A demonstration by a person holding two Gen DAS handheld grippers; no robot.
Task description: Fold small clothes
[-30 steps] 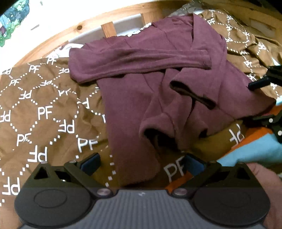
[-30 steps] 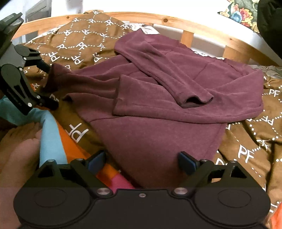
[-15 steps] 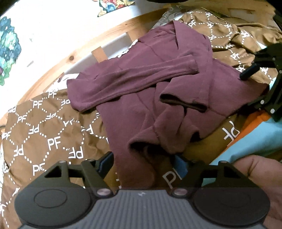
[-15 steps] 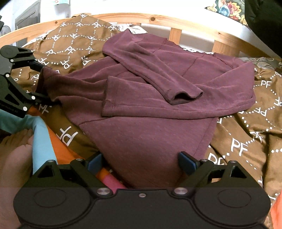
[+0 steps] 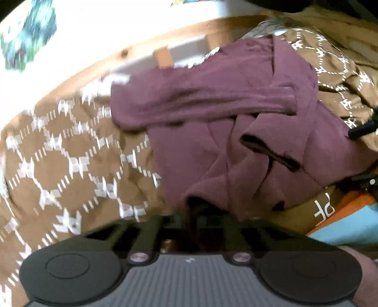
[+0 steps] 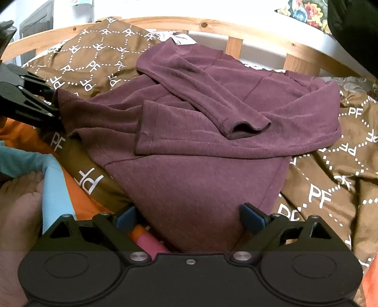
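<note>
Half a second on, left gripper had gone from wide apart to clamped on the near corner of the maroon sweater, its jaws drawn together with a bunched fold of hem pinched between them; that view was smeared by motion. From the right wrist view the same left gripper showed at the left edge, gripping the sweater's far left corner where the cloth puckered toward it. Right gripper was unchanged: jaws spread wide, blue fingertips on either side of the sweater's lower hem, cloth lying between them but not pinched. Near the right gripper's left finger, a pink and orange item poked out from under the hem; what it was could not be told. Bare foot lay at lower left, beside light blue fabric and orange fabric. Sweater lay spread on the brown PF-patterned blanket, both sleeves folded across the chest, one cuff on top and open toward the camera. Beyond it, blanket bunched up at far left, then the wooden bed rail curved across, with white wall behind. Floral cushion sat at the top right corner.
</note>
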